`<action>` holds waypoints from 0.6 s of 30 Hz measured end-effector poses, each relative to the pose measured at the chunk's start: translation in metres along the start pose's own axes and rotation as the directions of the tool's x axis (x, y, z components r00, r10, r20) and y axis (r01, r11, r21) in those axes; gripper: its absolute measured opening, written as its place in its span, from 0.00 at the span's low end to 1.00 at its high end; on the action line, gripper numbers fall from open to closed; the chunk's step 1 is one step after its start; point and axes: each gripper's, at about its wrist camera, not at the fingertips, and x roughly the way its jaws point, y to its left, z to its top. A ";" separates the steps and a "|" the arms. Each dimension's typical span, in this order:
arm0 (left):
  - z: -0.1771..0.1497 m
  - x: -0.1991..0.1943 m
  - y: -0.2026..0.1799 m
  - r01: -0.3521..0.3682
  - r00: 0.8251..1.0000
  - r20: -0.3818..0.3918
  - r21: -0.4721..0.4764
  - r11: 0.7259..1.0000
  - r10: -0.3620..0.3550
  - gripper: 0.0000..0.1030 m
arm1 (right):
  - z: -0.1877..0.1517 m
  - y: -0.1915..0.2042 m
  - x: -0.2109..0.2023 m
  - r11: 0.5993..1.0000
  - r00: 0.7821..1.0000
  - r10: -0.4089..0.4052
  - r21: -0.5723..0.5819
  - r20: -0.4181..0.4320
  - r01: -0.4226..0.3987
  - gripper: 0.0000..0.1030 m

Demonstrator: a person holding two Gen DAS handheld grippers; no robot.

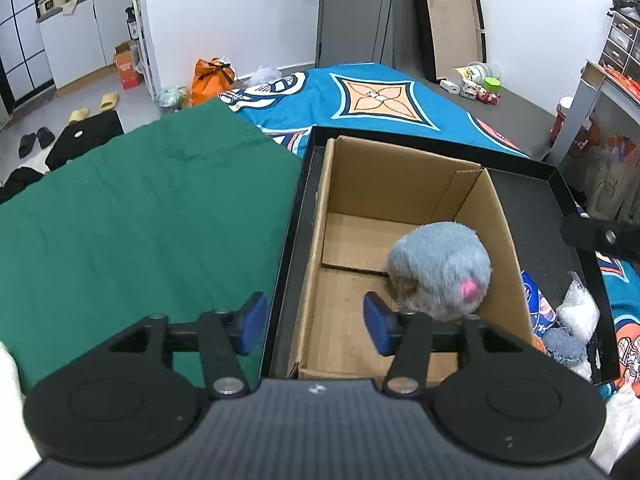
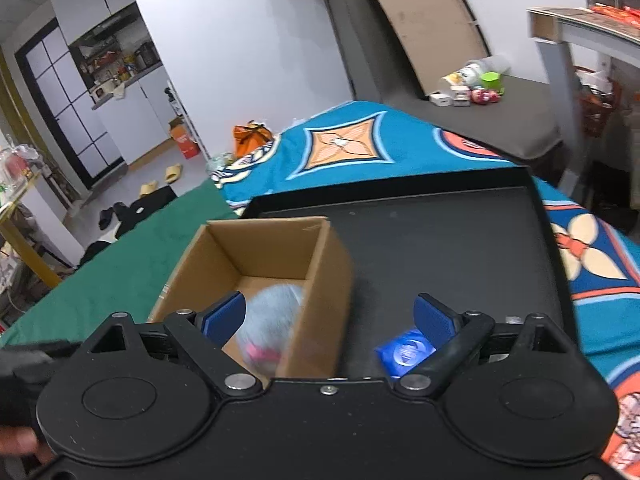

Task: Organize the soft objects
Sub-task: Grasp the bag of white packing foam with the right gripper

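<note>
Fluff describes the grey plush toy (image 1: 440, 270) best: a round, furry ball with a pink patch, lying inside the cardboard box (image 1: 372, 184), against the box's right wall and toward its near end. It looks light and squashy, so it should give under pressure and not break or slip; a hold across its middle, sinking the pads into the fur, seems the safest bet, since a shallow pinch on loose fur could pull free.

The box stands in the left part of a black tray (image 1: 520, 168). To the right of the box, on the tray floor, lie other things: a blue packet (image 2: 404, 352), a white bag (image 1: 578, 308) and a grey knitted piece (image 1: 566, 346). The last looks limp and would want a pinch on a bunched fold.

The left gripper (image 1: 316, 324) hovers over the box's near left corner, jaws spread and empty. The right gripper (image 2: 330, 316) hangs above the box's right wall, jaws likewise wide apart, holding nothing.
</note>
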 end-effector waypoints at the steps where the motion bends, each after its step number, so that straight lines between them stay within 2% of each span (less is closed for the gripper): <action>1: 0.001 -0.001 -0.002 -0.005 1.000 0.003 0.005 1.000 0.005 0.57 | 0.001 -0.005 0.000 1.000 1.000 -0.009 -0.001 0.001 0.009 0.88; 7: 0.003 -0.001 -0.014 -0.025 1.000 0.012 0.048 0.999 0.025 0.67 | -0.010 -0.035 -0.005 0.997 0.997 -0.066 0.028 -0.026 0.066 0.88; 15: 0.005 0.002 -0.025 -0.052 0.999 0.005 0.085 0.995 0.052 0.69 | -0.023 -0.066 -0.003 0.994 0.993 -0.105 0.037 -0.054 0.107 0.80; 18: 0.007 0.003 -0.029 -0.064 0.998 0.006 0.098 0.993 0.063 0.70 | -0.023 -0.079 0.002 0.989 0.989 -0.134 0.051 -0.065 0.138 0.73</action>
